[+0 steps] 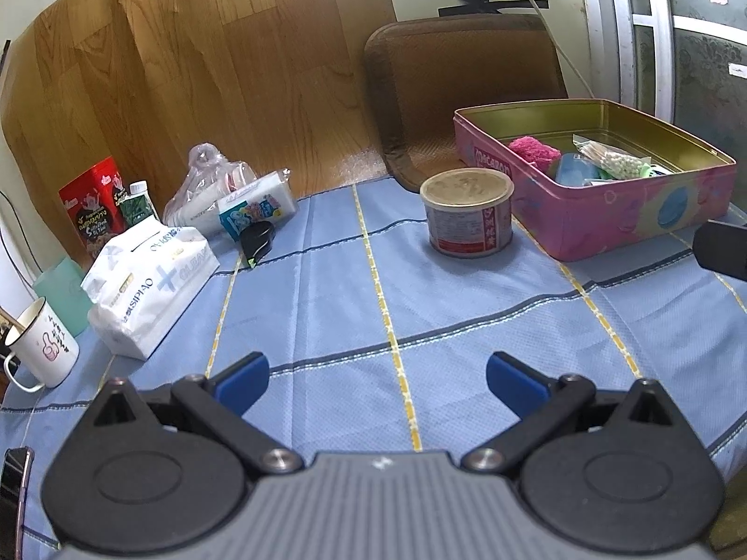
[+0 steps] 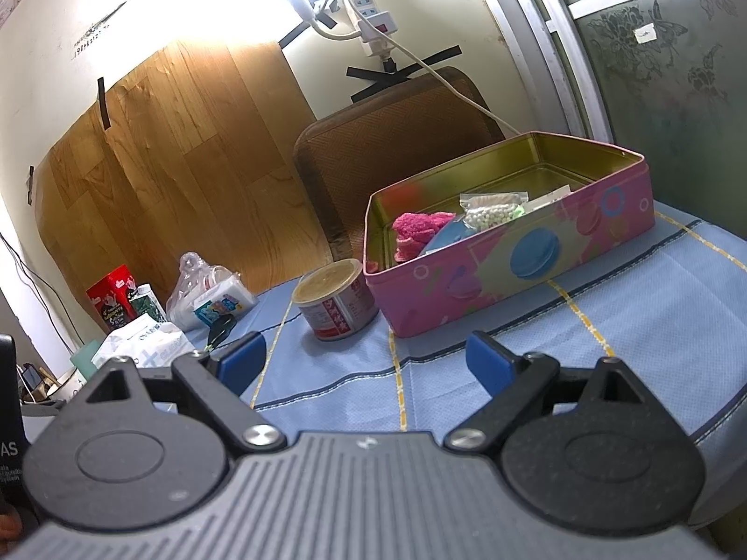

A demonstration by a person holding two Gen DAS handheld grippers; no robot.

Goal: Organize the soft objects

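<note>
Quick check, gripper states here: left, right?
Left gripper: open, holding nothing, above the tablecloth.
Right gripper: open, holding nothing.

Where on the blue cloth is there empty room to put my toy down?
The widest bare patch is the blue tablecloth between the open left gripper, the round can and the white tissue pack. The left edge is crowded with packets and a mug. The pink tin fills the far right.

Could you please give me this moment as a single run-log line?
left gripper: open, empty | right gripper: open, empty | pink tin: lid off, holds pink fluffy cloth, cotton swabs | round can: beside tin
</note>
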